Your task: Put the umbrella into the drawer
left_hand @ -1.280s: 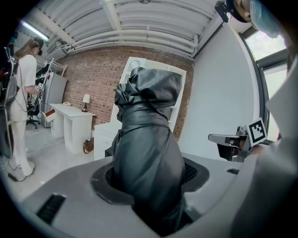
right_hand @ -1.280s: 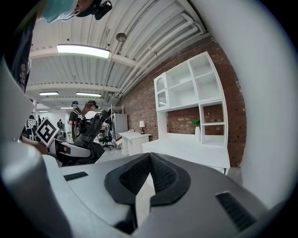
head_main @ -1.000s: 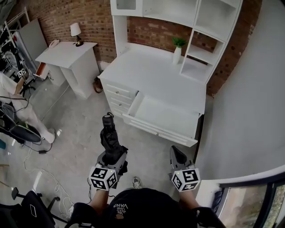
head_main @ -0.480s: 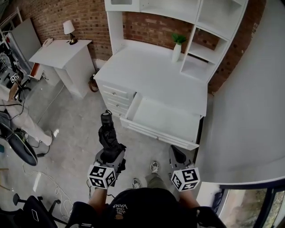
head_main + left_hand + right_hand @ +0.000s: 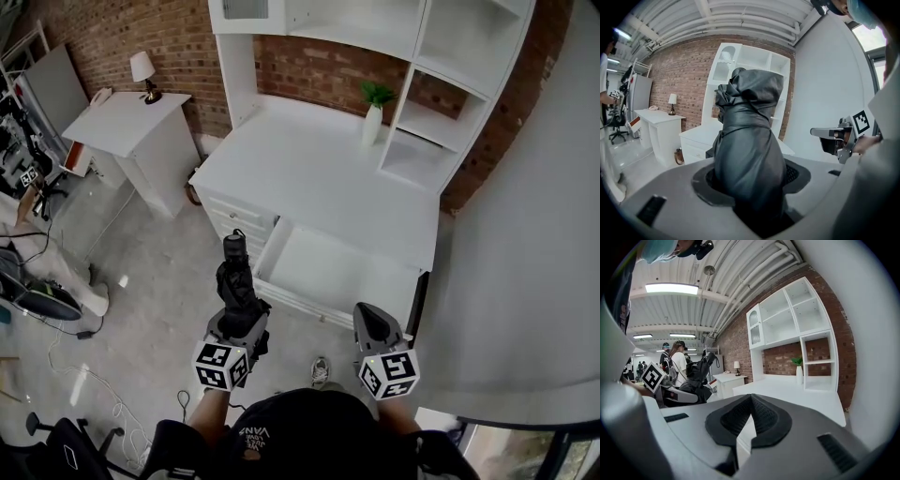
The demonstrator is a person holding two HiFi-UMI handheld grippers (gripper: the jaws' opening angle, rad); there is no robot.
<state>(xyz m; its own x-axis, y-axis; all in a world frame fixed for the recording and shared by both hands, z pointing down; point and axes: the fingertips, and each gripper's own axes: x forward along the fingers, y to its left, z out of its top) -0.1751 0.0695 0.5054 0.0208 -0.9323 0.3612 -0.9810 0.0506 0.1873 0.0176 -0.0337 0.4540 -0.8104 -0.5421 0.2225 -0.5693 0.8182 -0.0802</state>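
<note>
Left gripper (image 5: 240,317) is clamped round the lower part of a folded black umbrella (image 5: 234,279). Its jaws are spread wide by the bundled fabric, and the umbrella sticks up and forward out of them, capped end furthest from me. Right gripper (image 5: 368,321) is empty, and its jaw tips meet with only a thin wedge of light behind them.

Compared with a second ago, I see both grippers carried closer to the white desk (image 5: 309,178). Back then the umbrella's far end was well short of the open drawer (image 5: 330,270), over bare floor. Now it lies just beside the drawer's left front corner, in front of the small closed drawers (image 5: 239,211). The hold on the umbrella looks the same, and the umbrella is outside the drawer.

The drawer is pulled out toward me, its white bottom in full view. Its left side wall and front panel lie between the umbrella and the inside. The right gripper hovers just in front of the front panel, toward its right end. One shoe (image 5: 321,370) shows on the floor between the two grippers.

On the desk top, at the back, stands a white vase with a green plant (image 5: 373,114), next to a white shelf unit (image 5: 441,56) set against a brick wall (image 5: 319,66). To the left is a white side table (image 5: 127,122) with a lamp (image 5: 143,70). A curved white wall (image 5: 525,234) fills the right side, and a person's light trouser legs (image 5: 58,267) show at the far left
</note>
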